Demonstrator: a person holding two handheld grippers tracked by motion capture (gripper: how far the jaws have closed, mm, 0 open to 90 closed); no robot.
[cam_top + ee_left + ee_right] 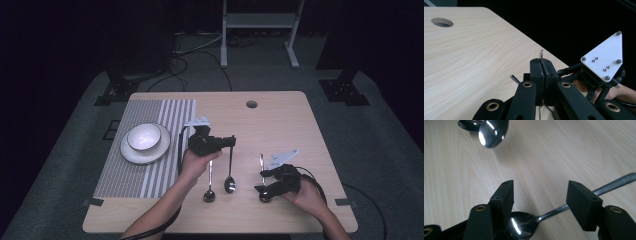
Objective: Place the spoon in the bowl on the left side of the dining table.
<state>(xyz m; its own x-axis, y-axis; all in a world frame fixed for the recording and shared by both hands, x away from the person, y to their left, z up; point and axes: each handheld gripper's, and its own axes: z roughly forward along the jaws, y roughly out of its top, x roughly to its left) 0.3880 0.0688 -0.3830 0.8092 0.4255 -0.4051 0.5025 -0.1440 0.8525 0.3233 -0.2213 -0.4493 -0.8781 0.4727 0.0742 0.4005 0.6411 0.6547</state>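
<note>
The step in hand looks like lifting one spoon [230, 172] off the table [280, 115]. The left gripper [231, 141] is clamped on its handle tip, bowl hanging toward six o'clock. The right gripper [263, 181] stands with jaws apart over another spoon [529, 223] (touching nothing, as far as I can tell). Next, I judge, carry the held spoon toward the bowl [144, 137] at nine o'clock.
</note>
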